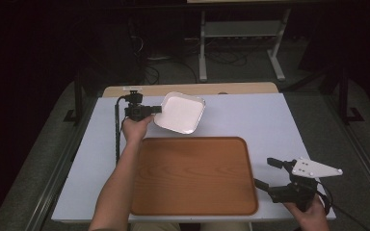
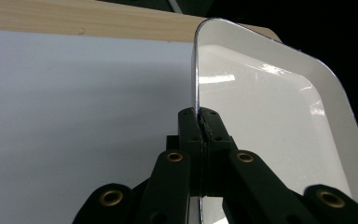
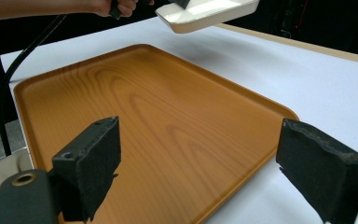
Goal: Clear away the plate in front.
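Observation:
A white square plate (image 1: 179, 112) hangs tilted above the far part of the table, just beyond the wooden tray (image 1: 192, 175). My left gripper (image 1: 157, 109) is shut on the plate's left rim; in the left gripper view the jaws pinch the plate's (image 2: 270, 112) edge at my left gripper (image 2: 204, 122). In the right gripper view the plate (image 3: 207, 13) floats above the table past the tray's (image 3: 158, 126) far corner. My right gripper (image 1: 266, 173) stands open beside the tray's right edge, with nothing between its fingers (image 3: 95, 161).
The white table top (image 1: 265, 122) spreads around the tray, with a bare wooden strip (image 1: 192, 89) along its far edge. A black cable (image 1: 117, 130) trails from the left gripper down the table's left side. Metal frame legs (image 1: 241, 43) stand on the floor behind the table.

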Available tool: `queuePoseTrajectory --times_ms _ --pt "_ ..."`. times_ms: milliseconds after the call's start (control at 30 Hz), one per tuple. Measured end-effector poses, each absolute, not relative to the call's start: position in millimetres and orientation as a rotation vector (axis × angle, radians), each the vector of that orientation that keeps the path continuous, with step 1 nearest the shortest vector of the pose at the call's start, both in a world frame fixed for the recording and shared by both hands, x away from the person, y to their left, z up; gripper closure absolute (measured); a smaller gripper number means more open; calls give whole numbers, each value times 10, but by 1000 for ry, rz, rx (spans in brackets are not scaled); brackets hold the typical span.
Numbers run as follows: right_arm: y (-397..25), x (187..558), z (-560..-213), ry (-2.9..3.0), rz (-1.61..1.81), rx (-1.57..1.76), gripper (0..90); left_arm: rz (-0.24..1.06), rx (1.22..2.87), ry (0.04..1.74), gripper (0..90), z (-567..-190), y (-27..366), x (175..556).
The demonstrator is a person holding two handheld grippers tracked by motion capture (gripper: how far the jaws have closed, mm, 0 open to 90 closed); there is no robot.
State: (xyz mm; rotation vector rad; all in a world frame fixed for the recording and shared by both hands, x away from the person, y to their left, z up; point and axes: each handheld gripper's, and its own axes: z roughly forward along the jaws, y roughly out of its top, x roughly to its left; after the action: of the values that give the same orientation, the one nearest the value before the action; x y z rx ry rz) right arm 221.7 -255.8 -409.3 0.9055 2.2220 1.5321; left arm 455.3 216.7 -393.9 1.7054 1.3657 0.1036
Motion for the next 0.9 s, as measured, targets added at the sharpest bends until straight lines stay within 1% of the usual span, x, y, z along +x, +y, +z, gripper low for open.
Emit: queuePoseTrajectory --times_ms 467,600,900 --pt "-2559 2221 -4104 2219 1528 916 131 97 1732 1317 893 -3890 2297 4421" --pt "-2556 2224 -4112 2217 1533 919 131 92 1762 1280 893 -3844 2313 4366" --pt "-2537 2228 -4125 2219 1530 929 131 83 1763 1242 893 -3763 2399 4225"
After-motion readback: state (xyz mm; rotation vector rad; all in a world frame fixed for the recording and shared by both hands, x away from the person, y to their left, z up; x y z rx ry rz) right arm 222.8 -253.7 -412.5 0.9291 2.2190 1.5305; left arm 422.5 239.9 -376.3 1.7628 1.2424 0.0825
